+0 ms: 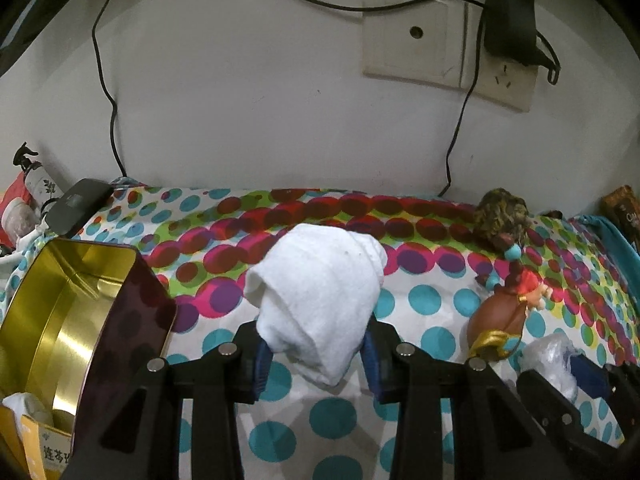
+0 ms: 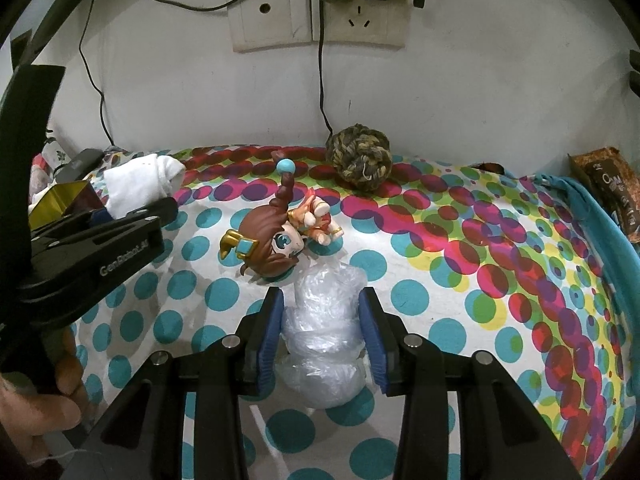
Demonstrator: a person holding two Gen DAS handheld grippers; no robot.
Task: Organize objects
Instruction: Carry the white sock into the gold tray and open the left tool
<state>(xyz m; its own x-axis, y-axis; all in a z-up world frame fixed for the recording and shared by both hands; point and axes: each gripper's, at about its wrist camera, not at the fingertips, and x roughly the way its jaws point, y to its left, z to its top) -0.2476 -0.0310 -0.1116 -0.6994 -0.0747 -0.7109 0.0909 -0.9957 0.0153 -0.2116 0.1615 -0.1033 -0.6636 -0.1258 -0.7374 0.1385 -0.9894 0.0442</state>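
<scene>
My left gripper is shut on a rolled white cloth and holds it over the dotted bedspread, just right of an open gold tin box. My right gripper is shut on a crumpled clear plastic bag, close in front of a toy figurine with brown hair that lies on its side. A woven rope ball sits behind it by the wall. The white cloth and left gripper show at the left of the right wrist view.
A dark phone-like device and a spray bottle lie at the far left. Wall sockets with plugs and hanging cables are behind. A brown snack packet and a blue cloth edge are at the right.
</scene>
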